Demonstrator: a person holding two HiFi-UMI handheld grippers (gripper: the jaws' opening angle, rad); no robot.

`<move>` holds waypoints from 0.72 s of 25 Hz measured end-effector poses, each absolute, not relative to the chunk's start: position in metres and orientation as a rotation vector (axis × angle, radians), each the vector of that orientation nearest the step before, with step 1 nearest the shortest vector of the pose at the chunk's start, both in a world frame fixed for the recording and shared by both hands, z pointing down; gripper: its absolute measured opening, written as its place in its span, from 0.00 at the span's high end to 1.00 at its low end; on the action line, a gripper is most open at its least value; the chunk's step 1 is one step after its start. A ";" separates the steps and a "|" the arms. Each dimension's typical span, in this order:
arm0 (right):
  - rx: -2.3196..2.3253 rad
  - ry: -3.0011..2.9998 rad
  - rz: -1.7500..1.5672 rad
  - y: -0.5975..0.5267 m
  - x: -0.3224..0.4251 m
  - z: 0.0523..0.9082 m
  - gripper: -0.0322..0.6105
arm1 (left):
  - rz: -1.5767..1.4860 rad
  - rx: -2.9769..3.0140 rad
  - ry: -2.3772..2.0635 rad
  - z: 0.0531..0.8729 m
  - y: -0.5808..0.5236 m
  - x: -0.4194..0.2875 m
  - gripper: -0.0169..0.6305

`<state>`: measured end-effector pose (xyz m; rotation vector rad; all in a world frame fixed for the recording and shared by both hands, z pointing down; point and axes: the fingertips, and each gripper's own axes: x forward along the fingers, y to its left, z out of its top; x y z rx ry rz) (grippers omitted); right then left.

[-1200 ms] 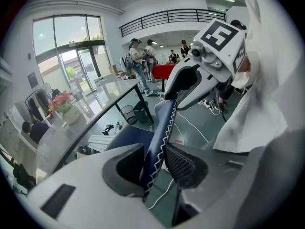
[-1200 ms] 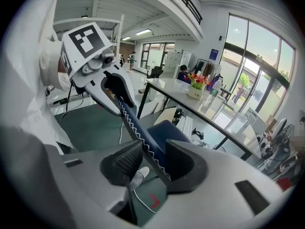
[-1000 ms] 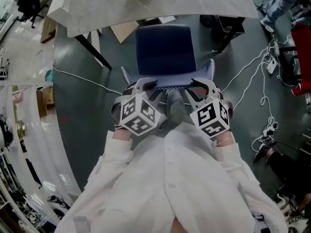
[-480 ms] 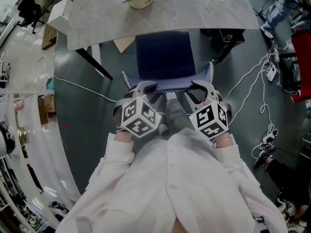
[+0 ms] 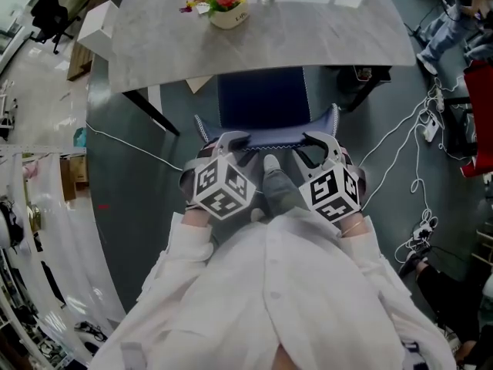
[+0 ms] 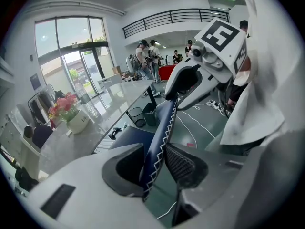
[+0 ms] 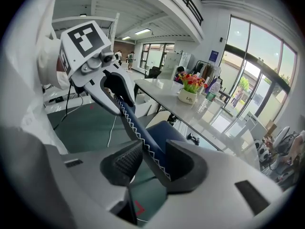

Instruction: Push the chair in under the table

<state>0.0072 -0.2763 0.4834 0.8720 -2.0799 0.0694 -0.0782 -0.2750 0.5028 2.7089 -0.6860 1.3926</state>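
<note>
Step in hand: the push, judged partly done. The chair [image 5: 262, 99] stands on the floor squarely before the table [image 5: 308, 29], the front of its seat [image 5: 263, 91] under the table's near edge, the rear of the seat and the back [image 5: 266, 136] outside it. The left gripper [image 5: 231, 139] is clamped on the back's top edge near its left corner; the right gripper [image 5: 317, 139] is clamped near its right corner, and each gripper view shows the stitched edge pinched between the pads. The chair faces the table, back toward the person. The back's long axis runs left to right, parallel to the table edge. Next move calls for an even forward push from both grippers, keeping the chair square.
</note>
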 end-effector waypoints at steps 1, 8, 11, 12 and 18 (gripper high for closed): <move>0.870 -2.080 0.070 -0.281 0.007 0.483 0.72 | 1.392 2.708 -0.686 0.503 -0.279 -0.078 0.76; 0.852 -2.078 0.075 -0.306 0.008 0.483 0.72 | 1.390 2.699 -0.692 0.502 -0.304 -0.077 0.76; 0.840 -2.078 0.080 -0.315 0.008 0.484 0.72 | 1.387 2.686 -0.693 0.502 -0.312 -0.078 0.76; 0.838 -2.077 0.079 -0.318 0.008 0.484 0.72 | 1.386 2.684 -0.697 0.502 -0.316 -0.077 0.76; 0.826 -2.074 0.078 -0.338 0.007 0.484 0.72 | 1.387 2.671 -0.717 0.502 -0.335 -0.078 0.75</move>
